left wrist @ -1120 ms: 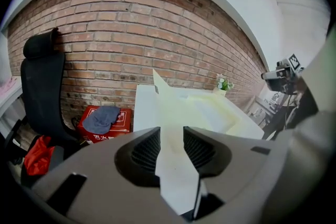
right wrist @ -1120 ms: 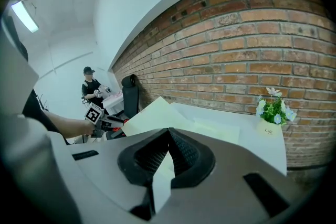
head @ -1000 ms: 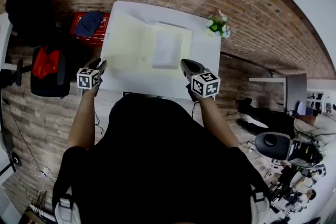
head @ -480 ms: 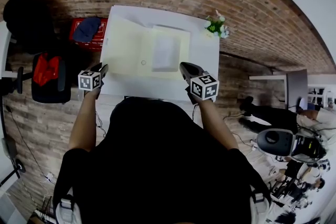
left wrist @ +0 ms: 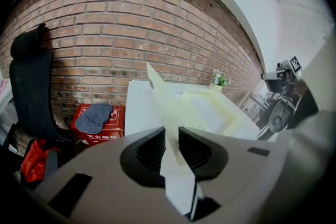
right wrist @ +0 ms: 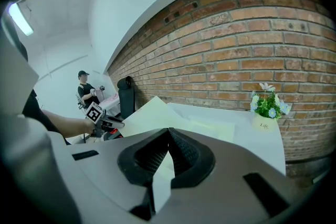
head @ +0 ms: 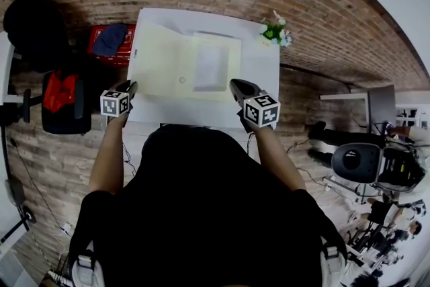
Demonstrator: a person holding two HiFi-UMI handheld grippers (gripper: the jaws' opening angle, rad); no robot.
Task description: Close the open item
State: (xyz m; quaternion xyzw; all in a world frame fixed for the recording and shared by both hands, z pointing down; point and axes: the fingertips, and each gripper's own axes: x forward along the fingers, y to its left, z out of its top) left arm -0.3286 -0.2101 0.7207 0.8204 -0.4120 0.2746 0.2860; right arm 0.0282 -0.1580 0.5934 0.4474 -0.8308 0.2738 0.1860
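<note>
Fingers (left wrist: 149, 149) on your left gripper (left wrist: 171, 131) are closing, narrow gap, nothing between. Your right gripper (right wrist: 168, 131) is pinched together, empty. Open yellow folder (head: 168, 64) lies on white table (head: 259, 70), ahead of both grippers, untouched, left flap raised.

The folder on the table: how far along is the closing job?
Nothing looks done yet: the folder lies open on the table, its left cover raised. In hand: the left claw is closing with nothing in it; the right claw is shut and empty. Left: swing the cover over and press it flat.
</note>
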